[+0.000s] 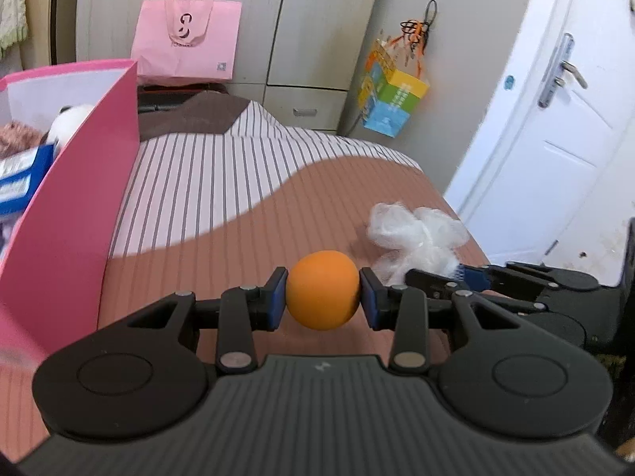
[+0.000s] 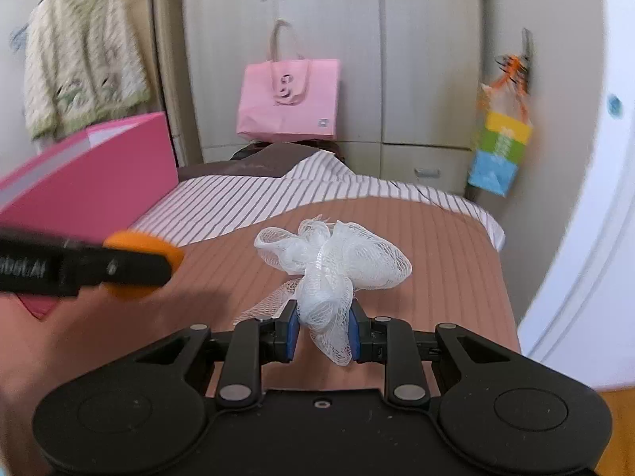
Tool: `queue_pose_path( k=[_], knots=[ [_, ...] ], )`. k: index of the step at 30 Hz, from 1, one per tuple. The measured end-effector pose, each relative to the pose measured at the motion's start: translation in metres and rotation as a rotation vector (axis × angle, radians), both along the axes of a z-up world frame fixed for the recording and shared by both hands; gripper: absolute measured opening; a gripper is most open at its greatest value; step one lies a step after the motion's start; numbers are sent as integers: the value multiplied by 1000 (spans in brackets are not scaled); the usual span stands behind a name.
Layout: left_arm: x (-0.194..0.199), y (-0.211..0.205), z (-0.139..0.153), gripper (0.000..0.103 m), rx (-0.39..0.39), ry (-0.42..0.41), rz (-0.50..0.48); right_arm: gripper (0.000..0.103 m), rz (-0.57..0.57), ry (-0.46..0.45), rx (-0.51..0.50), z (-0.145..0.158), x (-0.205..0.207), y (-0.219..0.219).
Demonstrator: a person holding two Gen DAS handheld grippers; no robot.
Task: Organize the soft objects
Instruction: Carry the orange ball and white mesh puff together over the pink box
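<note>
An orange soft ball (image 1: 322, 295) is squeezed between the blue pads of my left gripper (image 1: 323, 298), which is shut on it above the striped bed sheet (image 1: 206, 182). My right gripper (image 2: 323, 331) is shut on the lower part of a white mesh bath puff (image 2: 337, 254), whose loose folds spread out in front of the fingers. In the left wrist view the puff (image 1: 416, 234) and the right gripper (image 1: 456, 275) lie just right of the ball. An open pink box (image 1: 79, 198) stands to the left on the bed, with a plush toy (image 1: 71, 119) and a blue pack (image 1: 24, 178) inside.
A pink tote bag (image 1: 186, 39) stands against the grey wardrobe (image 1: 317, 20) past the bed. A colourful bag (image 1: 391, 95) hangs on the wall, beside a white door (image 1: 555, 119) at right. A knit cardigan (image 2: 79, 59) hangs at far left.
</note>
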State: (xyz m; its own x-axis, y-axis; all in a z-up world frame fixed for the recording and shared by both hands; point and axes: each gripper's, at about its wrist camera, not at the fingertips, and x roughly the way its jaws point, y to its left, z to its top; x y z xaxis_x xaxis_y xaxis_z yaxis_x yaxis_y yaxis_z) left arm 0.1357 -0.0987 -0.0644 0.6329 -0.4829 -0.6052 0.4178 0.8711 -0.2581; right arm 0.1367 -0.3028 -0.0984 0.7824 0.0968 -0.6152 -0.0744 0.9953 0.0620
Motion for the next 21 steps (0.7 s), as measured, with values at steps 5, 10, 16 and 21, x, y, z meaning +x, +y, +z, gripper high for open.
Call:
queue_pose_path(
  k=[5, 10, 16, 21],
  knots=[
    [-26, 25, -10, 37, -18, 19, -7, 29, 30, 31, 23, 1, -24, 10],
    [-41, 54, -20, 37, -48, 37, 2, 29, 78, 47, 36, 0, -46, 30],
    [-58, 92, -22, 37, 10, 47, 33, 29, 197, 103, 156, -2, -59, 51],
    [-69, 123, -19, 37, 34, 86, 14, 29, 333, 143, 187, 3, -64, 84]
  ],
)
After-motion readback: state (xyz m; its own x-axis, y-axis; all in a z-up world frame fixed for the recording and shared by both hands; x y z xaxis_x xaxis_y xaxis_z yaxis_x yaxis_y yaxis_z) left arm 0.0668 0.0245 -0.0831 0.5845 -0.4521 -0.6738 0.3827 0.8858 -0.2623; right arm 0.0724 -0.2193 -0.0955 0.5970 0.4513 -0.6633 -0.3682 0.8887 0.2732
